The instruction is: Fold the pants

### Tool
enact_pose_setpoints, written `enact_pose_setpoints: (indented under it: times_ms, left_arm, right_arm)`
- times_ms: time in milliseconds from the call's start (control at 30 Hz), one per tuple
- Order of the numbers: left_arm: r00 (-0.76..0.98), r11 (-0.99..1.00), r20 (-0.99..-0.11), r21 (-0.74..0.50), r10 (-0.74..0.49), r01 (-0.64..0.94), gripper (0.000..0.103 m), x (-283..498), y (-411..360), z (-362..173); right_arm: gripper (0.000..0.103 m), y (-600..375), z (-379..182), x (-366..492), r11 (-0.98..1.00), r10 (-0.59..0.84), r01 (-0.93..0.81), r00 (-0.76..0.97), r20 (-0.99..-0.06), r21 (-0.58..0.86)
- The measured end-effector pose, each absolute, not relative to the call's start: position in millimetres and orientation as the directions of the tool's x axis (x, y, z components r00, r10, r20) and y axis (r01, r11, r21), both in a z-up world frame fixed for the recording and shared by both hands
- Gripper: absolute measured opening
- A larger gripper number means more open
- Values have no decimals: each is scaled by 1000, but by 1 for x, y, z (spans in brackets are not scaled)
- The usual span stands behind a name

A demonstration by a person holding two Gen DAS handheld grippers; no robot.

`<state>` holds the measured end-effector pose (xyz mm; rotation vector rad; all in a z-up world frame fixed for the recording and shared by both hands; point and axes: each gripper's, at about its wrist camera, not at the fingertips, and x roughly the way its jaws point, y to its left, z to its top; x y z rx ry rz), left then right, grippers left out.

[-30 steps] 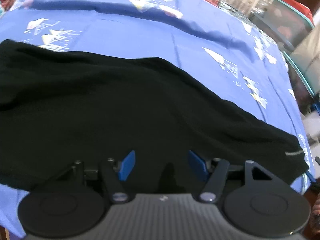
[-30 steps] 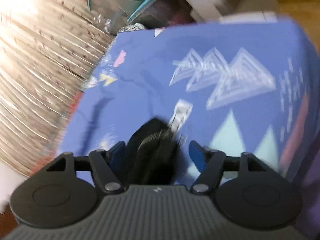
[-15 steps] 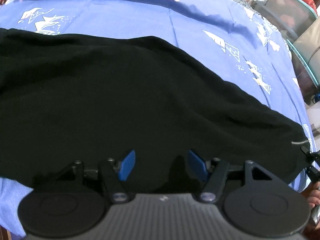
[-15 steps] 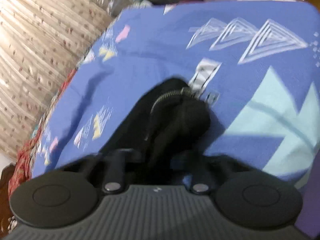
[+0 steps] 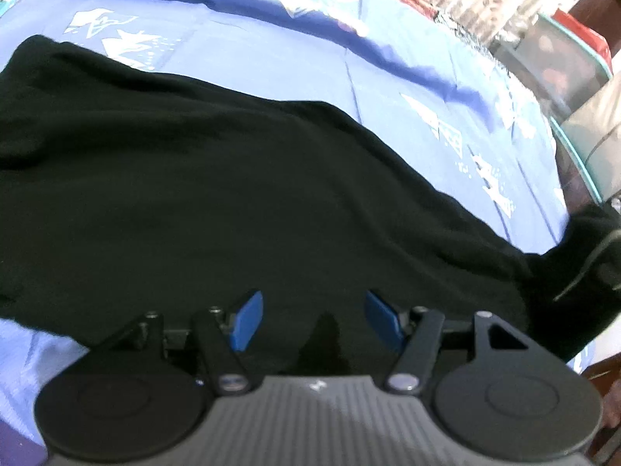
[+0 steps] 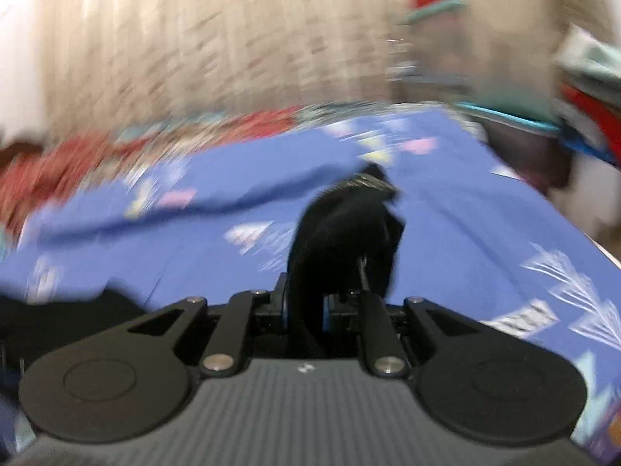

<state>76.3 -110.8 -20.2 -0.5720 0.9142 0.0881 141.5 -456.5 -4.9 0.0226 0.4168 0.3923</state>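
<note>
Pants (image 5: 217,194) lie spread on the blue bedsheet (image 5: 271,58), so my left gripper (image 5: 310,320) waits over them with its 2 fingers apart. My right gripper (image 6: 304,310) pinches their bunched end above that bedsheet, ready for folding over.

Left wrist view fairly sharp, daylight from curtains (image 5: 458,11) at top right; black pants (image 5: 233,194) lose detail. Right wrist view heavily motion-blurred, curtains (image 6: 194,39) washed out. Fisheye bending at edges.

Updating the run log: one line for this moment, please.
left claw: open, over black pants | right claw: shut on pants end, raised | surface: blue bedsheet
</note>
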Motion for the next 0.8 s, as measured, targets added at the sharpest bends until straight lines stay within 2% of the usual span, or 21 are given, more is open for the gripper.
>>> enact_pose_setpoints:
  times_ms: [167,233,300,400,433,500,533,633,767,800]
  left_arm:
    - [631,839,-755,-453,-179,-303,60,72,-107,-17]
    - [633,840,-751,-458,-188,-292,60,70,-109,-17]
    - [634,843,-748,-459,-198,-279,60,69,-113,-16]
    - [630,847,-747,-463,-214,-260,60,70,-120,-17]
    - [627,850,-748,-461,-217,-256,60,71,-123,-17]
    - [623,848,-749,-466,-227,-251,60,72,-127,-18]
    - [619,847,-749,-471,-237,-246,60,76,-130,-17]
    - [606,857,-749,-472,-267,-206,60,94,-143,-14]
    - [581,874,-749,-469,-319,-125,61,129,-175,-13]
    - [574,873,-748,-475,-333,-113,65,139,-182,-14]
  right_arm:
    - [18,-390,-44,125,831,445,-551,735,-512,-68]
    - [18,-365,-68,120,769,412,-614,688,-597,-177]
    - [23,-348,-88,114,698,358,-655,670,-651,-290]
    - [30,-337,-91,101,606,323,-655,722,-612,-452]
    - [35,-339,-88,100,593,322,-657,724,-610,-466]
    - [58,-348,-78,99,595,340,-663,719,-606,-454]
    - [62,-353,-72,99,596,366,-678,707,-605,-431]
    - [64,-371,-54,94,610,446,-711,674,-590,-351]
    - [64,-396,-44,99,678,465,-684,683,-563,-270]
    - [64,-401,-44,101,694,466,-676,683,-562,-247]
